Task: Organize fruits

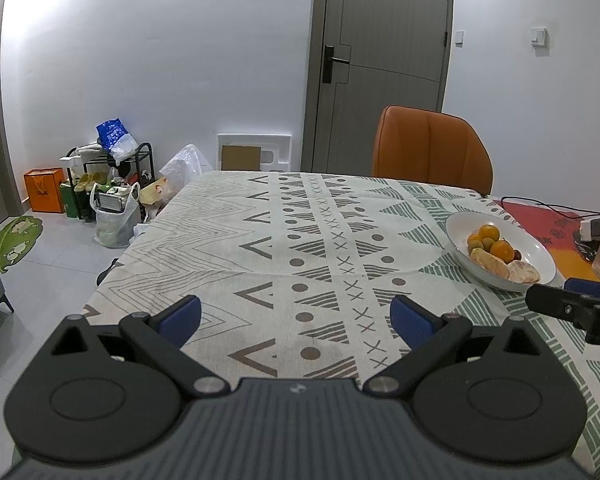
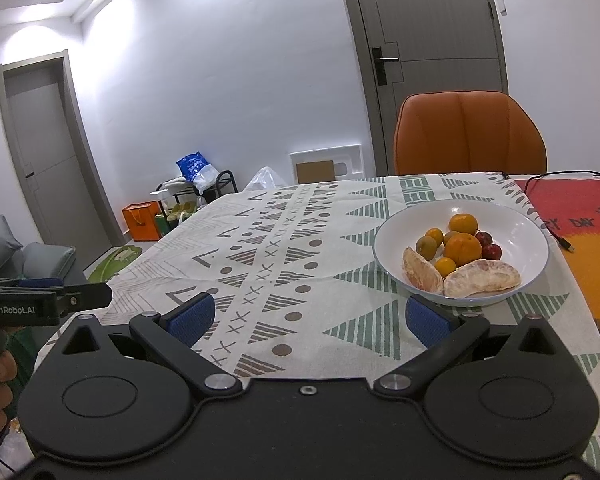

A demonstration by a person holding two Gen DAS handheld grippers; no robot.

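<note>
Every fruit I can find sits in the white bowl (image 2: 528,224) on the patterned tablecloth (image 2: 260,264) — a large orange (image 2: 463,249) at the middle, a smaller one (image 2: 463,224) behind it, three little kumquat-like fruits (image 2: 435,237) to its left and front, two dark red fruits (image 2: 489,245) to its right, and two peeled pomelo segments (image 2: 482,279) lying along the bowl's near wall. My right gripper (image 2: 310,314) hangs just short of the bowl's near rim, jaws spread wide with nothing between the blue pads (image 2: 424,318); my left gripper (image 1: 296,316) hovers over bare cloth well to the left of the bowl, jaws equally wide and empty. No fruit lies loose on the cloth around the bowl, and I see no second dish or tray to sort into — so I judge this either the very start, with the mixed pile still to be taken out and grouped, or the very end, everything gathered. I cannot tell which. Beyond the bowl stands an orange chair (image 2: 470,132); a cable (image 2: 556,236) trails over the red mat (image 2: 572,200) to the bowl's right.
</note>
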